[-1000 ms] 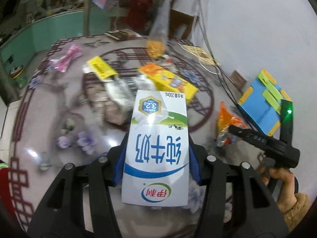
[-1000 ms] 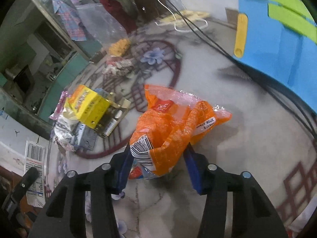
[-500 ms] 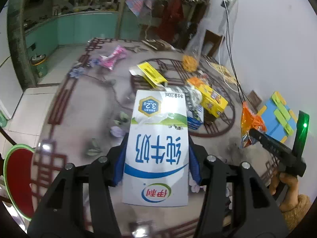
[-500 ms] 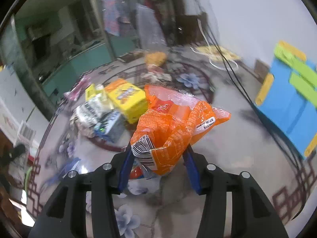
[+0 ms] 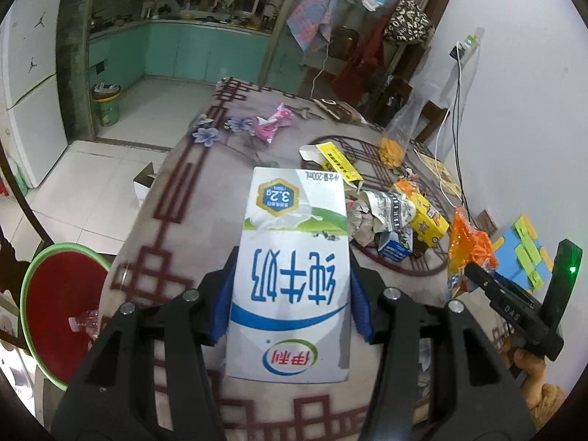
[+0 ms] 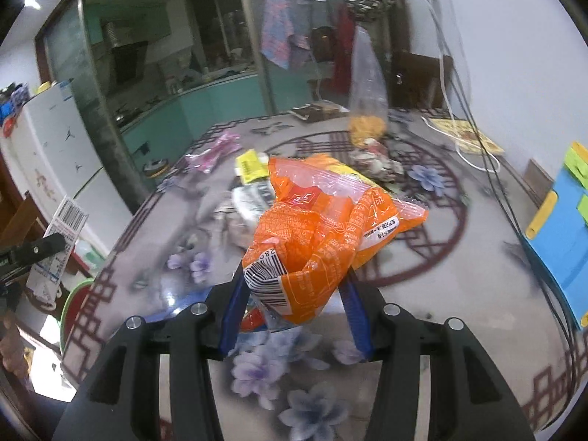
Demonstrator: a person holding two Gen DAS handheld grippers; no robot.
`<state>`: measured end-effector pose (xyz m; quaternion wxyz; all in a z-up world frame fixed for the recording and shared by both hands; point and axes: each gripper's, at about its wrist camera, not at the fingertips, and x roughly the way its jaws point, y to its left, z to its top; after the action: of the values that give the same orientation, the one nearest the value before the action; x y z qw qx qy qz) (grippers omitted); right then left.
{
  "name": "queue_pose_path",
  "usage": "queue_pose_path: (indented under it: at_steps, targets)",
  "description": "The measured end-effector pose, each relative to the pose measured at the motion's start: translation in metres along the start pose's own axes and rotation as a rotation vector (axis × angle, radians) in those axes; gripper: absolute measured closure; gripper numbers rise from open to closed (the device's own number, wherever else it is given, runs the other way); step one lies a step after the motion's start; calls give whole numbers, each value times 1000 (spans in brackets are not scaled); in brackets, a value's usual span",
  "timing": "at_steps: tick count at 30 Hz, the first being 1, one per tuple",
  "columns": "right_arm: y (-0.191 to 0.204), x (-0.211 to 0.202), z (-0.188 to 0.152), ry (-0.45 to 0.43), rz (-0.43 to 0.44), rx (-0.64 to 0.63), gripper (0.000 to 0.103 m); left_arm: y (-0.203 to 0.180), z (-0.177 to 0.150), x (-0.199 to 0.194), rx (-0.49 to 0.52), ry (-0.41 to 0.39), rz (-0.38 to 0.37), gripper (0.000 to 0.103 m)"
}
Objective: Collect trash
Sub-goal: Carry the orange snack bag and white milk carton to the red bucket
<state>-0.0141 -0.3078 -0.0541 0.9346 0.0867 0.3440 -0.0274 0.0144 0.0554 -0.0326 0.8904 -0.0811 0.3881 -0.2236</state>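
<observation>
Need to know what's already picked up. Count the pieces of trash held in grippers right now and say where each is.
2. A milk carton is clamped in the left gripper; an orange snack wrapper is clamped in the right gripper. More trash lies on the table, unheld.

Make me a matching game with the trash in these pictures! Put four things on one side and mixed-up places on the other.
Things:
1. milk carton
2. orange snack bag
3. pink wrapper
4. red basin

Places:
A. lying at the table's far end
B. clamped in the right gripper
C. beside the table, lower down
D. clamped in the left gripper

Pairs: 1-D, 2-B, 3-A, 4-C
</observation>
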Motion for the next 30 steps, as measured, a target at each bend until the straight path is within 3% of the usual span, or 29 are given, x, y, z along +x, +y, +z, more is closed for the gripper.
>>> queue_pose_path:
  at_steps: [12, 21, 27, 30]
  targets:
    - [51, -4, 11, -22, 90, -77, 56, 36, 1, -15, -81, -23, 18, 52]
    - [100, 12, 15, -3, 197, -128, 56, 79, 0, -33, -160, -52, 105, 52]
    - [131, 18, 19, 3, 268, -152, 56, 111, 5, -65, -182, -119, 198, 52]
    - [151, 23, 20, 10, 303, -173, 56, 127, 2, -75, -211, -123, 193, 52]
